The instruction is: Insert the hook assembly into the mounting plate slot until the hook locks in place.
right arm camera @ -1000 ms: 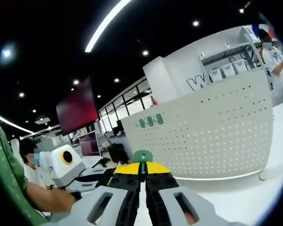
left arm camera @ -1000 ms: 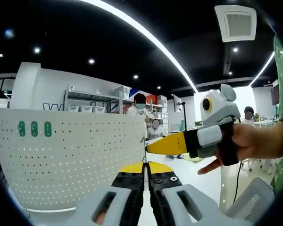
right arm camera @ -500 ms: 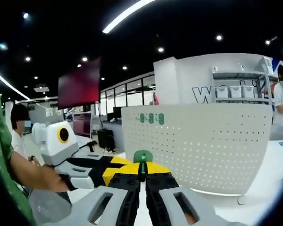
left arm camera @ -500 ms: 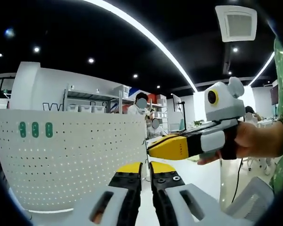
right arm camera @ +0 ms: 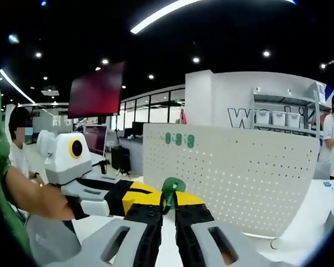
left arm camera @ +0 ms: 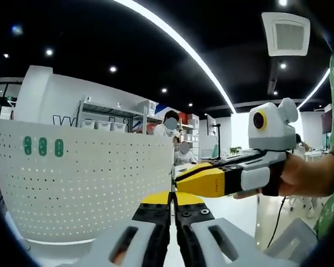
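Hook: the small green plastic hook assembly (right arm camera: pixel 171 187) sits pinched in the closed jaws of the right gripper (right arm camera: pixel 168 208), now tilted left where half a second ago it stood upright.
Helper: the left gripper (left arm camera: pixel 171 204), jaws closed again after a brief gap, has drawn in until its yellow tip nearly touches the hook; whether it grips anything cannot be told.
Plate: the white perforated metal mounting plate (right arm camera: pixel 234 172) stands upright on the table, far of both tips.
Meaning: hook likely being readied between hands; insertion not yet begun.
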